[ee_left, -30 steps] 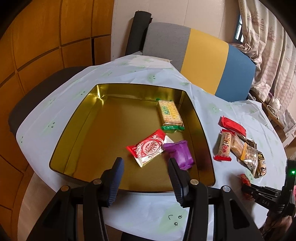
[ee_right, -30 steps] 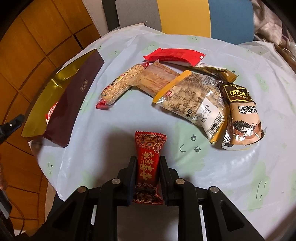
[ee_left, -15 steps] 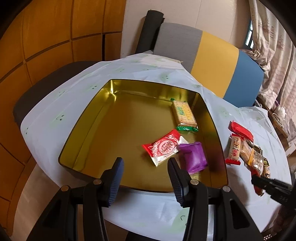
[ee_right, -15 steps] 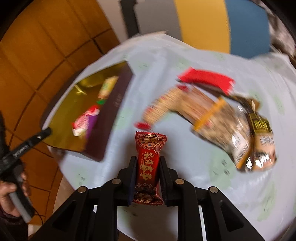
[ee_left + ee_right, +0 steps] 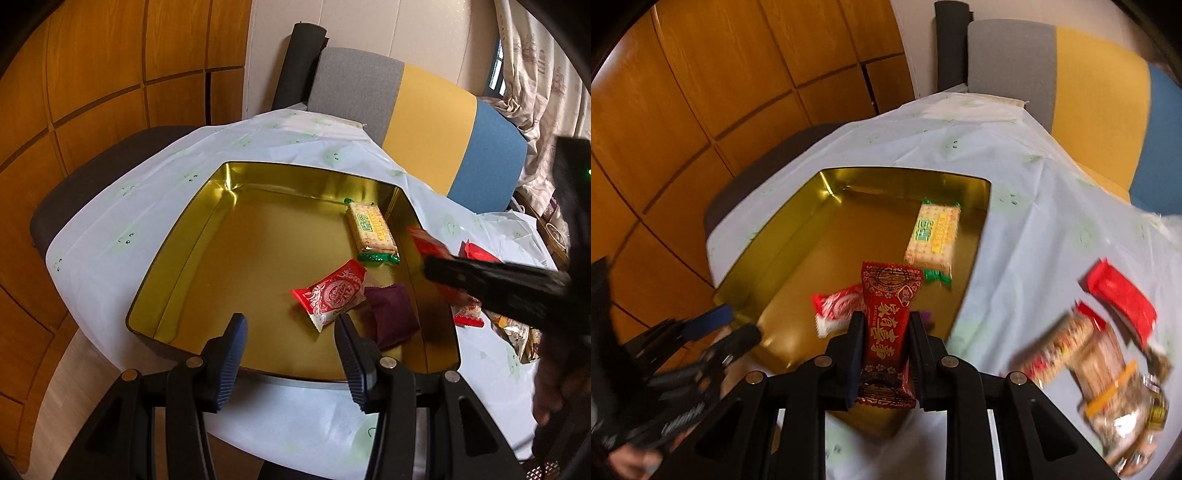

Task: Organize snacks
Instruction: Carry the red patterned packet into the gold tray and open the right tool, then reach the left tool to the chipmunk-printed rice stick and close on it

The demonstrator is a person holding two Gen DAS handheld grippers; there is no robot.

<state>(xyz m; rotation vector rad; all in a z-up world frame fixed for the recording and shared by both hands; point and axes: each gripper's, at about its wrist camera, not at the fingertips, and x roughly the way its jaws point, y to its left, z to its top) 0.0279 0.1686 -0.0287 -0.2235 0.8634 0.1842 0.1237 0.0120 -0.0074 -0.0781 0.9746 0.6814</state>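
A gold tin (image 5: 177, 240) sits on the white-clothed table and holds a cracker pack (image 5: 371, 229), a red-and-white packet (image 5: 332, 295) and a purple packet (image 5: 391, 314). My left gripper (image 5: 290, 321) hovers over the tin's near edge, open, with nothing between its fingers. My right gripper (image 5: 884, 317) is shut on a dark red packet (image 5: 890, 314) and hangs over the tin's (image 5: 798, 236) near right part. From the left wrist view, that right gripper (image 5: 480, 277) comes in from the right with the dark red packet (image 5: 424, 240) above the tin's right rim.
Several loose snacks lie on the cloth right of the tin: a red packet (image 5: 1119, 295), a sesame bar (image 5: 1060, 343) and a clear bag (image 5: 1115, 391). A grey, yellow and blue chair back (image 5: 424, 110) stands behind the table. Wooden panelling runs along the left.
My right gripper has swung left and up from the snack pile, carrying the dark red packet over the tin. The left gripper has stayed nearly still and open.
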